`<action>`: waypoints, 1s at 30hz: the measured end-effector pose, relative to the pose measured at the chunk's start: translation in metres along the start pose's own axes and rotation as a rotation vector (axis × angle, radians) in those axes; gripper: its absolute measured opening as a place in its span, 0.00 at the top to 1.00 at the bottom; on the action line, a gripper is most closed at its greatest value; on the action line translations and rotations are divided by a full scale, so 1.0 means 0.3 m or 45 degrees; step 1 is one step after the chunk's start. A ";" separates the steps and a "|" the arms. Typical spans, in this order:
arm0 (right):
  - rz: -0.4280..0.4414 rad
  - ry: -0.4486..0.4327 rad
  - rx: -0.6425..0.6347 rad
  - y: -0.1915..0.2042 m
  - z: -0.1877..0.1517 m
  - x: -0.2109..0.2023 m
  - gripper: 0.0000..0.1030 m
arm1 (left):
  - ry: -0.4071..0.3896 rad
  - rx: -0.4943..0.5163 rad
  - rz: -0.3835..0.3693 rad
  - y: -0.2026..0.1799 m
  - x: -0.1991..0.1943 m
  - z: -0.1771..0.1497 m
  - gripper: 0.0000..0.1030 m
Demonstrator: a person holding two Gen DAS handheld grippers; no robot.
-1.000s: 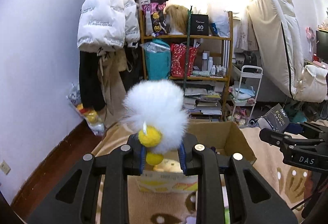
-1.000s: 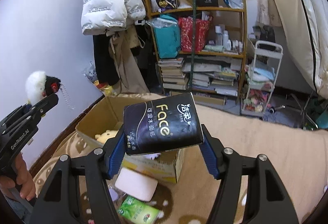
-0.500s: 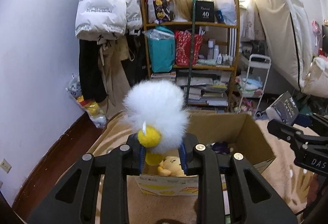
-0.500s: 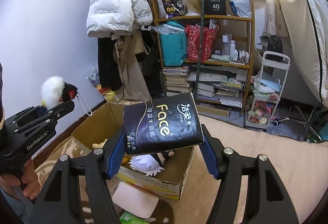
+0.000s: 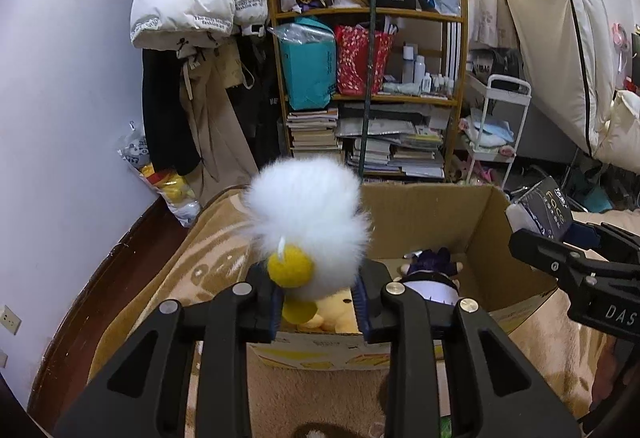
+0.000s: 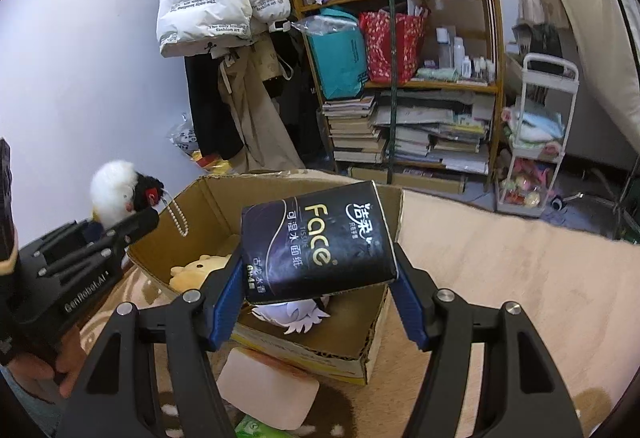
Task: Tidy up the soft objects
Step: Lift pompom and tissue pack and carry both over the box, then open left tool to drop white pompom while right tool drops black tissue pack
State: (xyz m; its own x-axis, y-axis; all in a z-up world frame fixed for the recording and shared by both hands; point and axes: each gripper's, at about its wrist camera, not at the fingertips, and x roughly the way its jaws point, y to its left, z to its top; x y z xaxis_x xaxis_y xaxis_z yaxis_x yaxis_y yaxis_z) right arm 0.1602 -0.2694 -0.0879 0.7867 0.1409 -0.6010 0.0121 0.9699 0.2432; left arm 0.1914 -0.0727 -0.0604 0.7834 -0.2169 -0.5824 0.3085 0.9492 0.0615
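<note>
Both tongs are loaded and hang over the open box (image 6: 384, 350). Left tongs (image 5: 318, 302) pinch the white fluffy toy (image 5: 308, 222) low down, near its yellow feet; their jaws have just been easing apart a little, with the toy between them and, as far as the left view shows, the pads touching its fur. Right tongs (image 6: 320, 302) are clamped on the black tissue pack (image 6: 318, 238), one blue pad on each side, its long axis running across the jaws and tilted up toward the right.

Seen from the right wrist, the box lies straight below and just ahead of the pack, with a yellow plush (image 6: 196, 270) and a white-haired doll (image 6: 292, 312) already inside. In the left view the fluffy toy sits above the near wall of the box, over the yellow plush, so it looks nearer to a drop than the pack. My guess is that the left hand lets go first; the toy only needs to clear that near edge.

Outside the box, just in front of it on the blanket (image 6: 500, 278), lie a pale pink pack (image 6: 268, 394) and a green pack (image 6: 256, 428), not yet sorted.
</note>
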 end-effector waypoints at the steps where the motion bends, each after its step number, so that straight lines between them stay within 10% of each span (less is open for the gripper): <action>1: -0.002 0.009 0.010 -0.007 -0.002 0.006 0.32 | 0.010 0.000 -0.006 -0.001 0.004 -0.003 0.70; 6: -0.023 0.031 0.008 -0.018 -0.011 0.028 0.31 | 0.082 -0.008 -0.016 0.002 0.042 -0.022 0.65; 14: -0.016 0.045 0.043 -0.021 -0.024 0.035 0.31 | 0.092 -0.014 0.047 0.018 0.025 -0.016 0.26; 30: -0.068 0.044 0.036 0.007 -0.068 -0.046 0.07 | 0.086 -0.019 0.115 0.044 -0.085 -0.020 0.07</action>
State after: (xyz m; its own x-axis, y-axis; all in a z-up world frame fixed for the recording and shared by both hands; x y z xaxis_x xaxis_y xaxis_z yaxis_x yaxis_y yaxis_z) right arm 0.1370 -0.2654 -0.0946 0.7627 0.0967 -0.6394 0.0710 0.9703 0.2314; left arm 0.1721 -0.0531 -0.0496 0.7695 -0.1152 -0.6282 0.2301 0.9675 0.1045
